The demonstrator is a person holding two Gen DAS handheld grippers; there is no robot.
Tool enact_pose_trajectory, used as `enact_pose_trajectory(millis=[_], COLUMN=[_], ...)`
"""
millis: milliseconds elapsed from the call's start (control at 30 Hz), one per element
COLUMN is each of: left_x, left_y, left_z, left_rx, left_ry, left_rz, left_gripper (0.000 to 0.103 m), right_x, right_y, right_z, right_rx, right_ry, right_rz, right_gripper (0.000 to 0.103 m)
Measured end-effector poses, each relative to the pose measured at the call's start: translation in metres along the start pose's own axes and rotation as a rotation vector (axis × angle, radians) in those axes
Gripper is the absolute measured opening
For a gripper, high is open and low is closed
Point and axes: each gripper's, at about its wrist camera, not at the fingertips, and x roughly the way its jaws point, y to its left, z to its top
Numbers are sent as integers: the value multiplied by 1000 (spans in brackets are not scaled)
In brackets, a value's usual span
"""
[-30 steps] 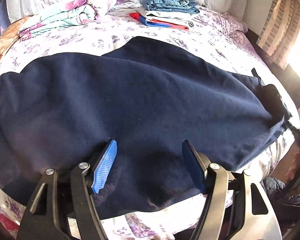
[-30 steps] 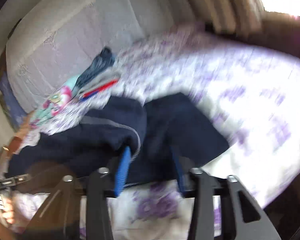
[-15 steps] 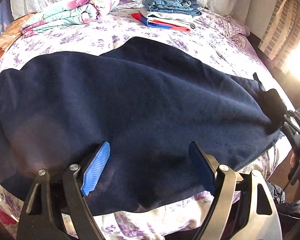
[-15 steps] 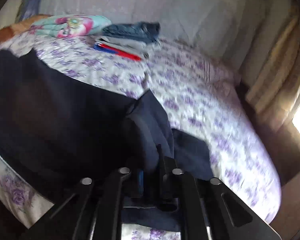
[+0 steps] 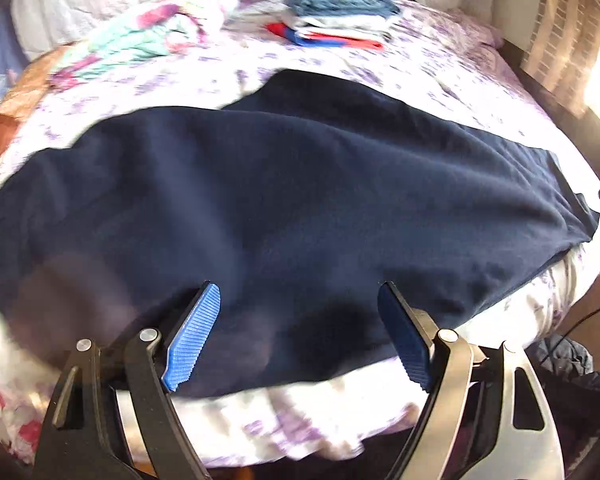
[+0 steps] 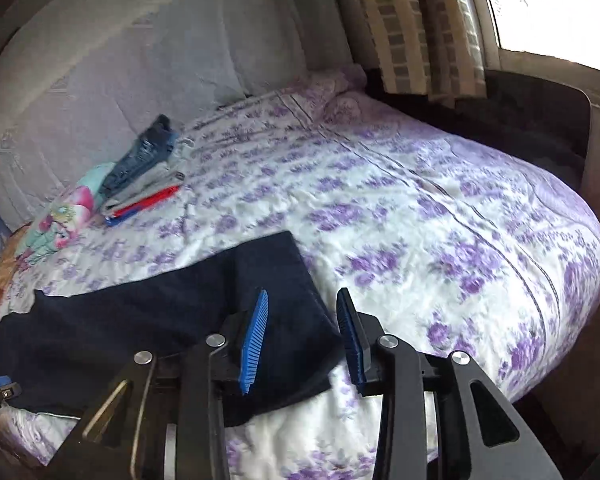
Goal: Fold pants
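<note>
Dark navy fleece pants [image 5: 284, 196] — spread flat across centre frame on the purple-flowered white bedspread [image 6: 420, 216], legs laid together, likely readied for a crosswise fold. Left gripper [image 5: 300, 336]: fingers wide, hovering over near hem, nothing between. Right gripper [image 6: 302, 336]: fingers opening, empty, above cuff corner at lower centre — apparently just let go.
</note>
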Motion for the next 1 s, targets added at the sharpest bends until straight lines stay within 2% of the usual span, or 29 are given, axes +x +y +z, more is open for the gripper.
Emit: enact_pose_trajectory(millis=[67, 133, 167, 200, 233, 267, 300, 367, 433, 467, 500, 533, 600, 633, 667, 700, 767, 833, 900, 967, 1000], left_x=[1, 3, 1, 0, -1, -1, -1, -2, -8, -13, -23, -32, -41, -40, -35, -27, -5, 21, 36, 35, 36], left_y=[14, 25, 24, 22, 21, 22, 23, 26, 26, 26, 24, 20, 11, 7, 2, -2, -8, -9, -7, -11, -12], left_z=[-7, -17, -20, -22, -25, -25, -26, -26, -22, -19, -18, -14, -5, -2, 3, 8, 14, 12, 6, -1, -2], left_rx=[-6, 4, 22, 34, 49, 53, 57, 54, 36, 28, 26, 32, 68, 75, 83, 91, 97, 102, 109, 145, 157], left_ry=[27, 26, 16, 13, 8, 5, 3, 9, 7, -6, -37, -74, -141, -156, -165, -159, -142, -82, -50, -78, -81], left_rz=[47, 46, 59, 70, 81, 79, 73, 67, 68, 56, 12, -20, -12, -6, -4, -17, -16, 9, 25, 44, 50], left_gripper=[78, 78, 78, 78, 78, 78, 78, 78, 76, 76, 76, 77, 86, 92, 93, 93, 93, 93, 93, 93, 93], right_x=[3, 27, 45, 56, 61, 63, 64, 62, 51, 44, 37, 27, 17, 18, 25, 43, 75, 119, 159, 185, 201], right_y=[19, 32, 33, 28, 19, 5, -3, -1, 17, 31, 56, 77, 133, 158, 185, 220, 274, 332, 384, 414, 430], right_z=[3, -5, -13, -19, -19, -17, -15, -11, -5, 1, 13, 23, 46, 57, 67, 78, 87, 86, 73, 54, 44], right_rx=[-23, -37, -60, -74, -69, -20, 21, 18, -66, -106, -170, -230, -370, -409, -432, -456, -494, -521, -568, -638, -666], right_ry=[18, 152, 235, 270, 255, 247, 261, 276, 272, 269, 251, 232, 182, 185, 213, 276, 363, 486, 634, 709, 751], right_rz=[117, 211, 170, 125, 108, 178, 211, 212, 175, 182, 233, 285, 407, 473, 551, 643, 750, 828, 885, 852, 838], right_gripper=[37, 32, 25, 0, 0, 0, 0, 0, 15, 38, 60, 68, 76, 80, 91, 91, 91, 84, 46, 39, 39])
